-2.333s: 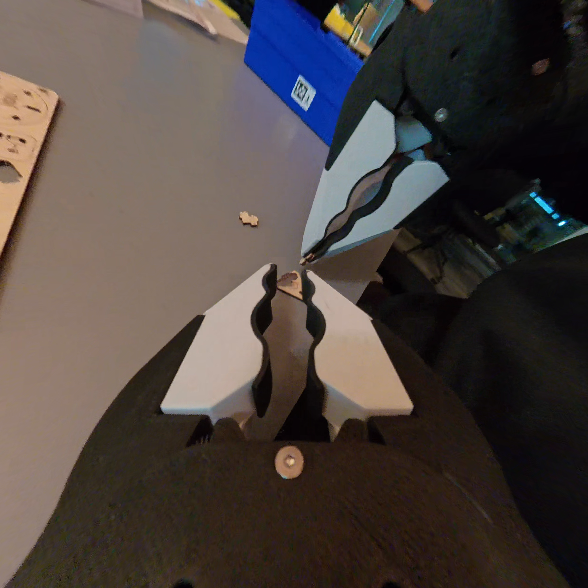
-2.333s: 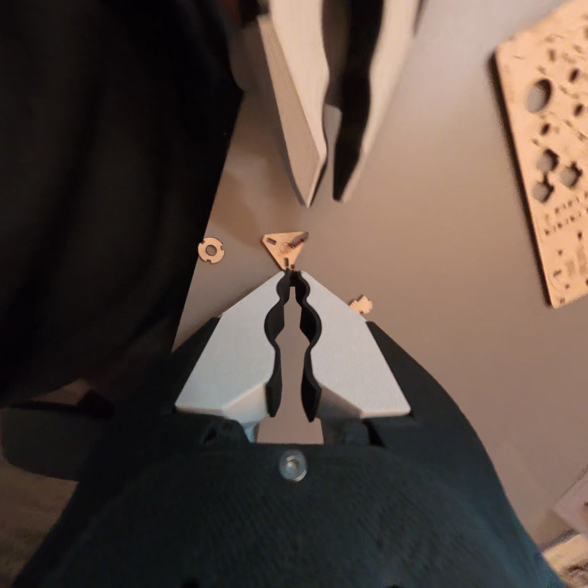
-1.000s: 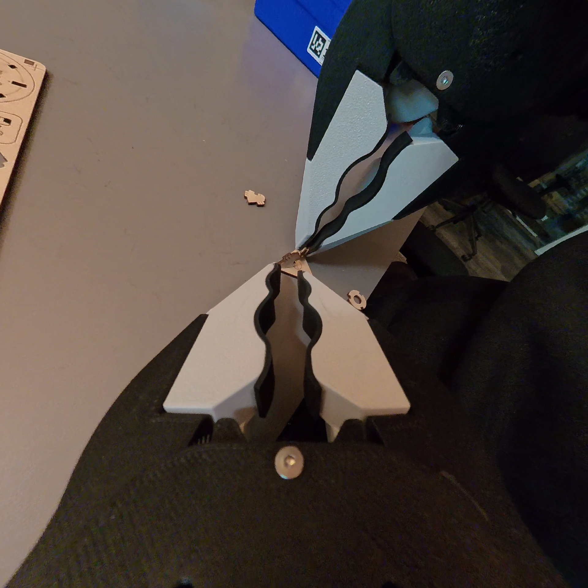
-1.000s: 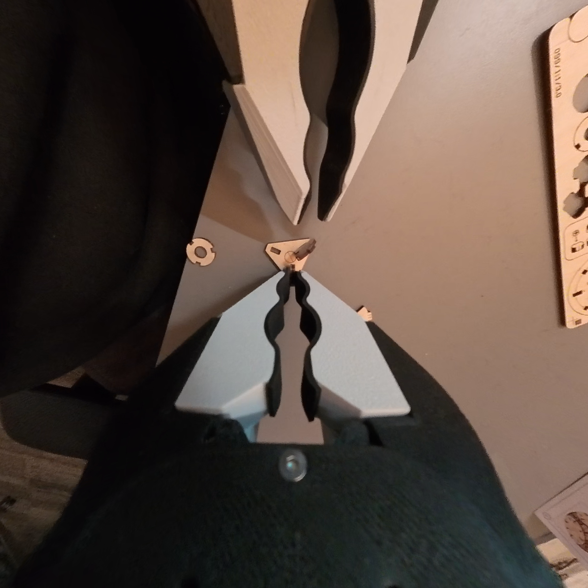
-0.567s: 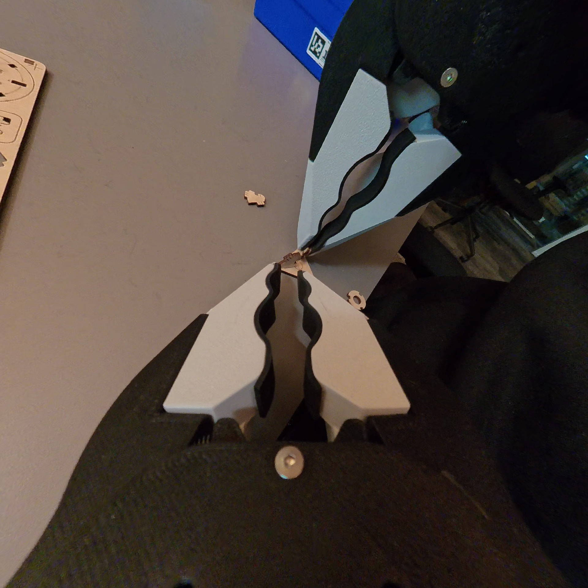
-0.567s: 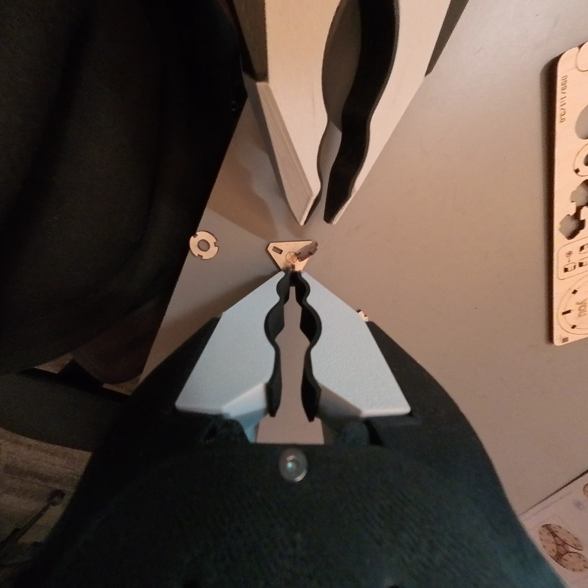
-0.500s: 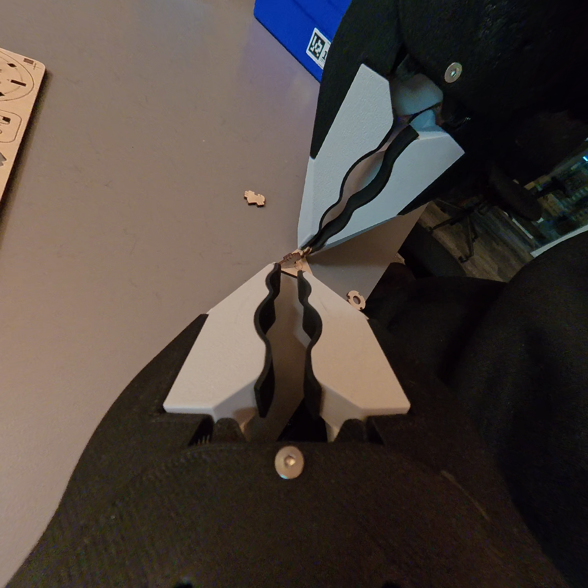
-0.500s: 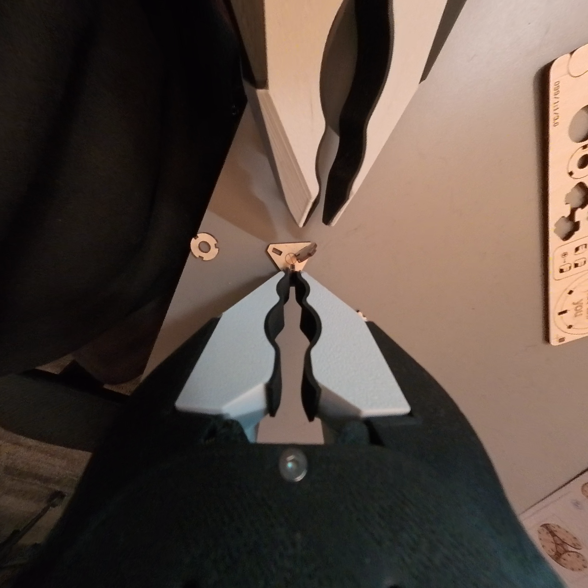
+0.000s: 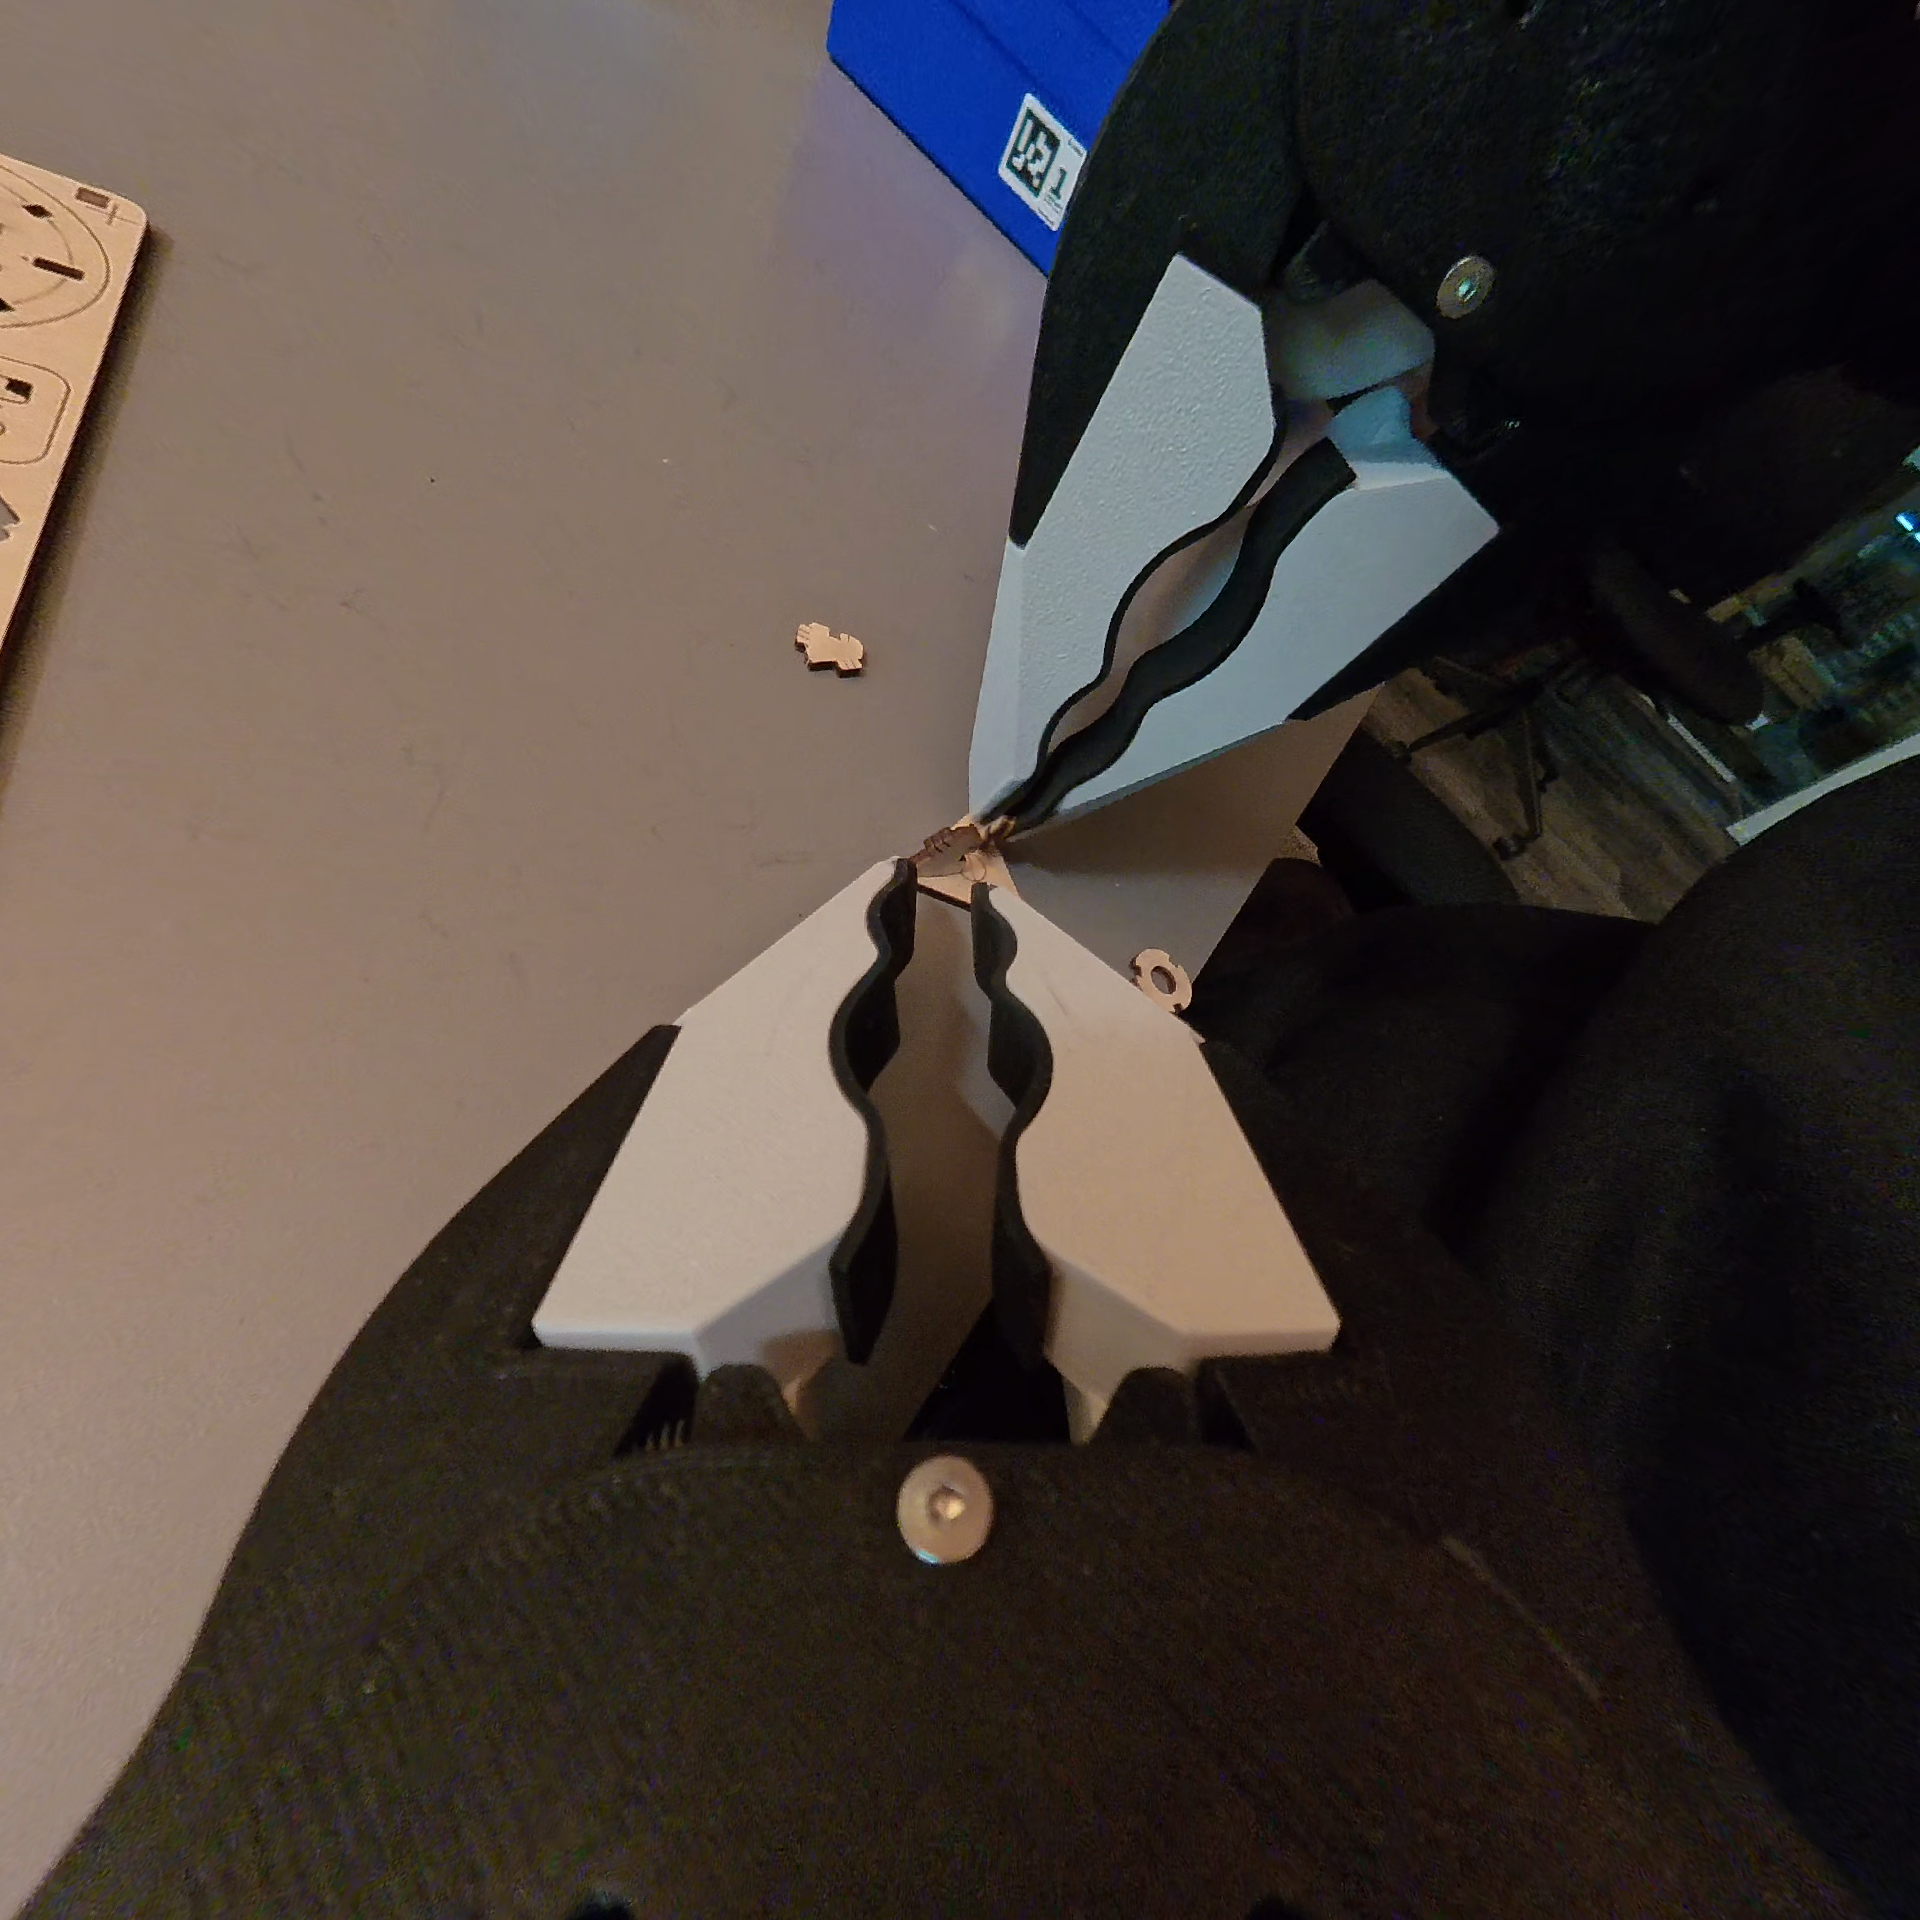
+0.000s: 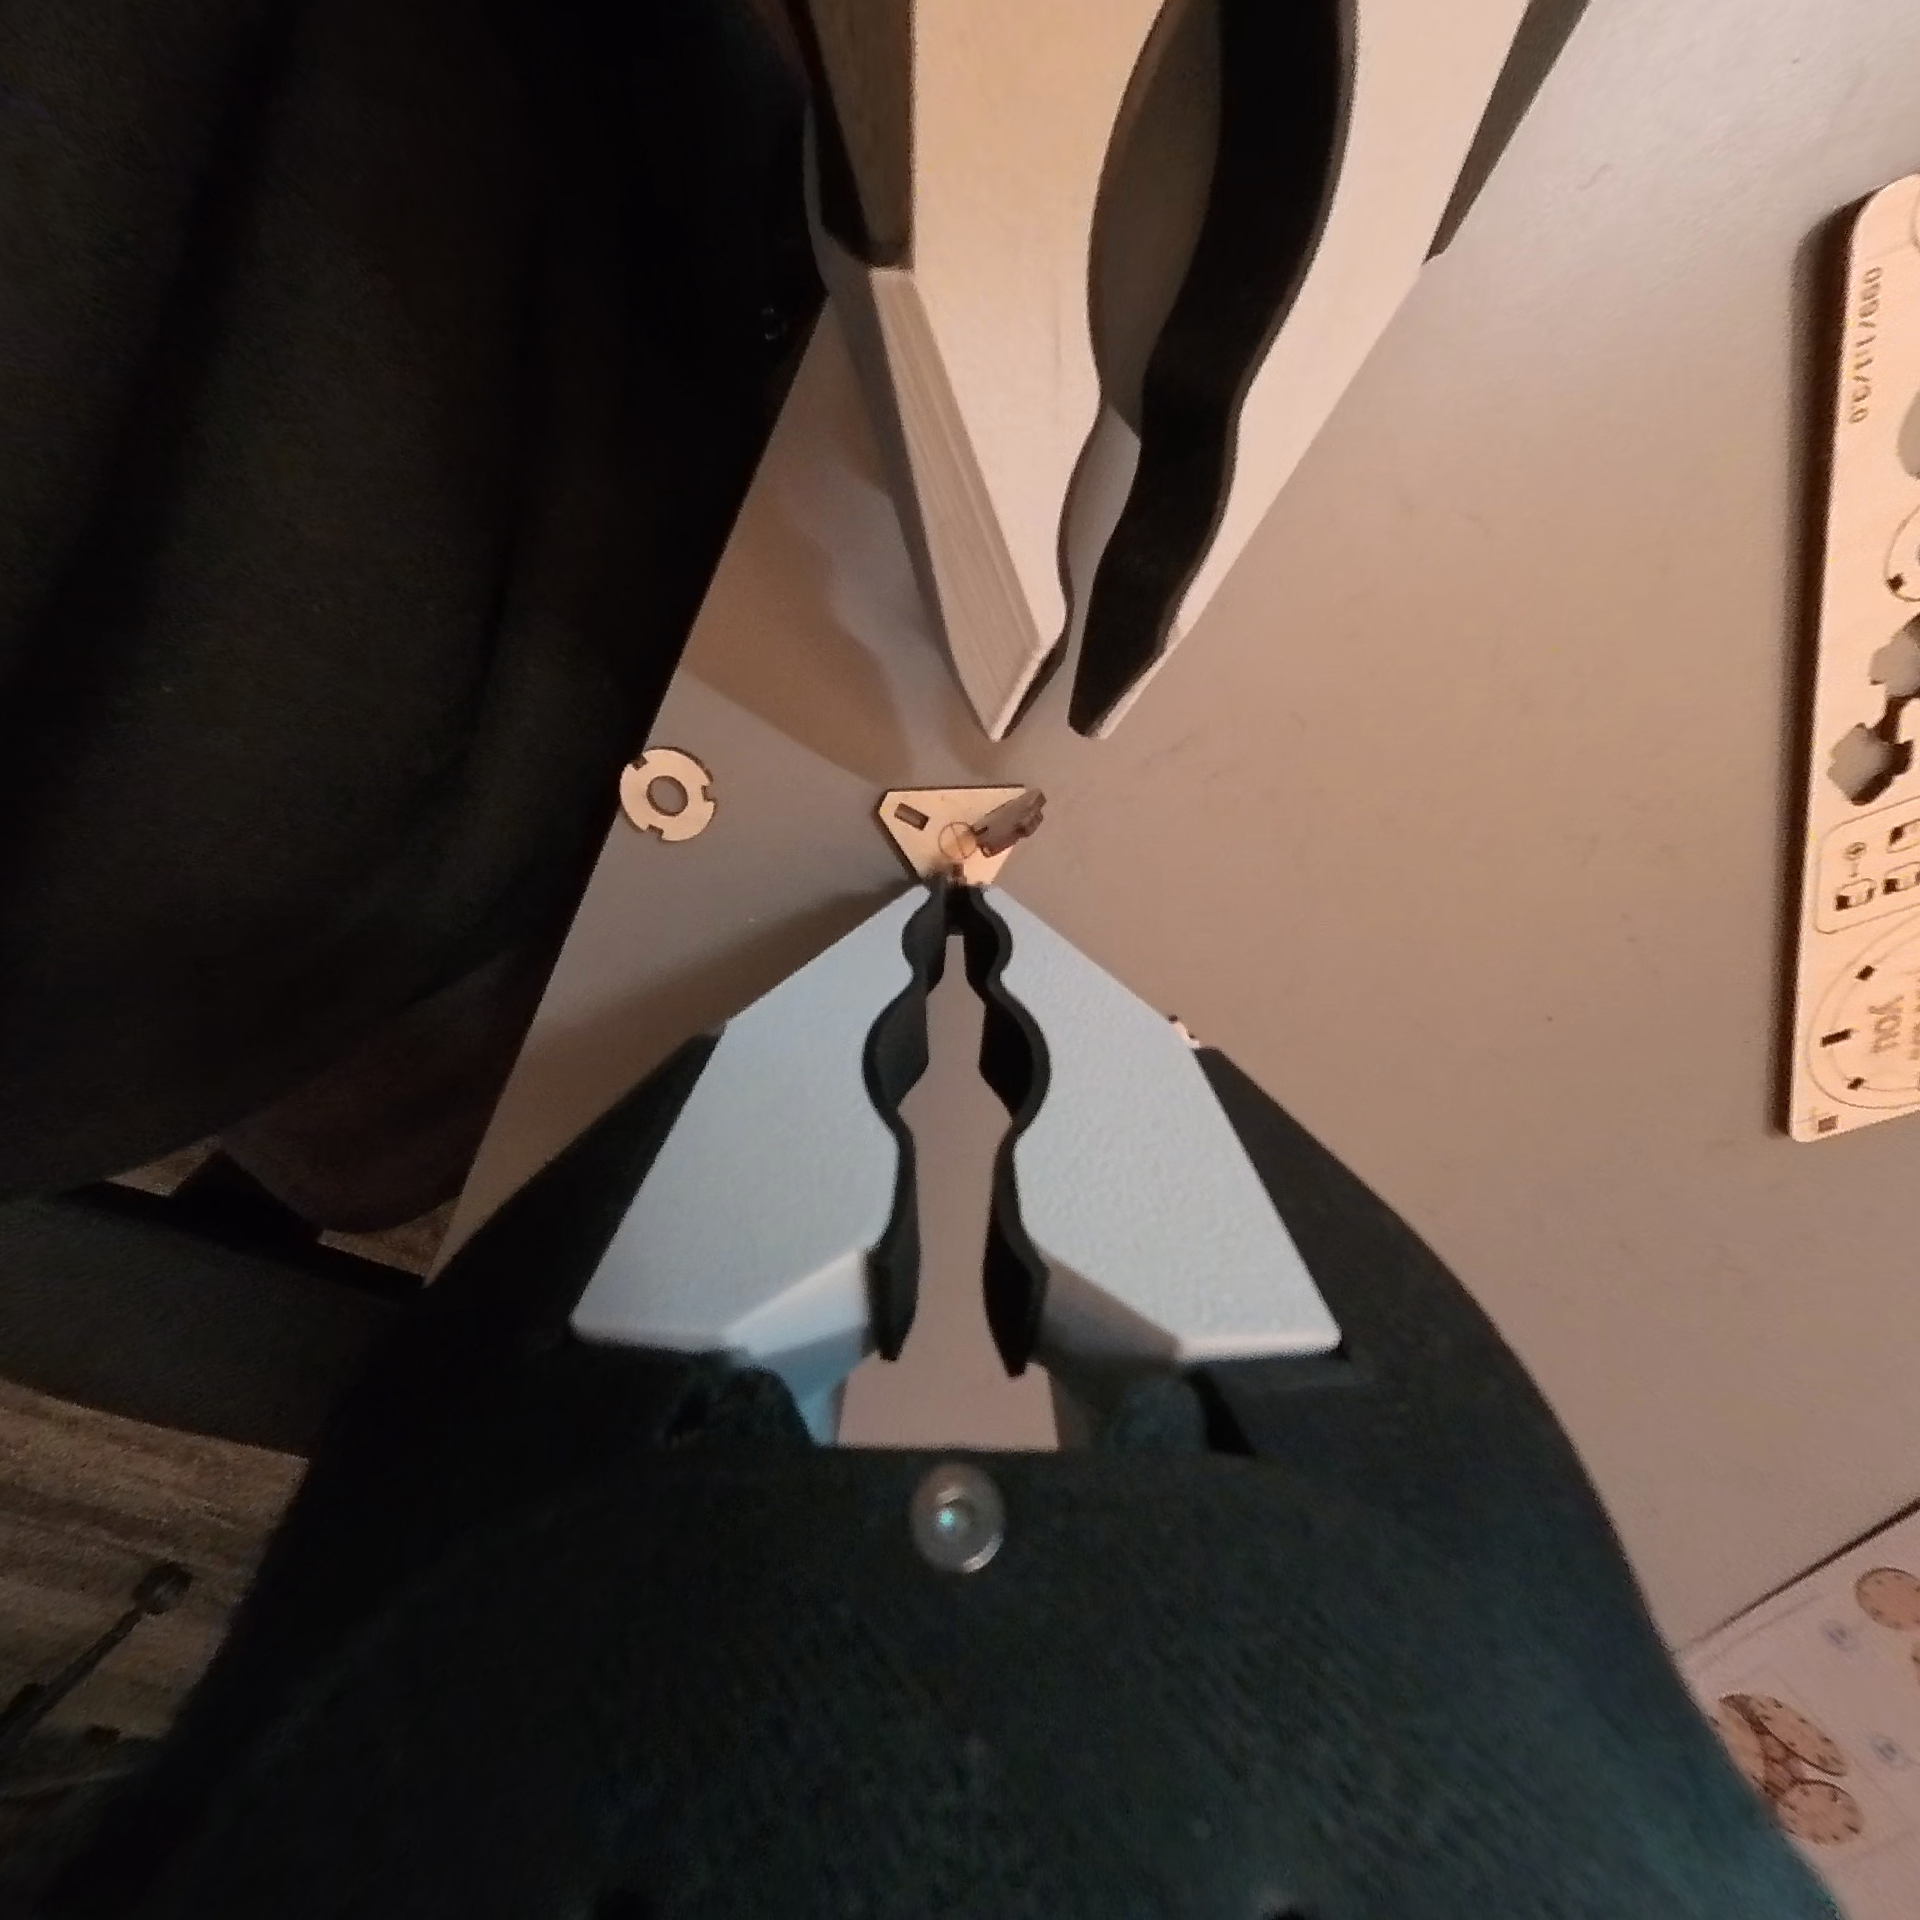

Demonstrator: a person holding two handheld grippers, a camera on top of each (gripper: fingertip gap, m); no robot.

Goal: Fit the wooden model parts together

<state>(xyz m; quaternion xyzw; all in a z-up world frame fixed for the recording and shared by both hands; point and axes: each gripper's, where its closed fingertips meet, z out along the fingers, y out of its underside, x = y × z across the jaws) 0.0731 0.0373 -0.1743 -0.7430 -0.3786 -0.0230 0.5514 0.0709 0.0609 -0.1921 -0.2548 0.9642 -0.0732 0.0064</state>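
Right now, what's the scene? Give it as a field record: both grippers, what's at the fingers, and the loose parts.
left gripper: fingers apart, nothing held; tips just short of the triangular piece
right gripper: fingers shut on the lower corner of the triangular wooden piece
peg: small, brown, stuck in the triangle near one corner
notched ring: flat on the table, near its edge
small wooden bit: loose on the table
cut-out wooden sheet: flat, off to the side
blue bin: far side
table: grey

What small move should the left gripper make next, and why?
Probably lower the left gripper onto the triangular wooden piece to steady it: it stands open just beside the piece, while the shut right gripper meets only one corner.
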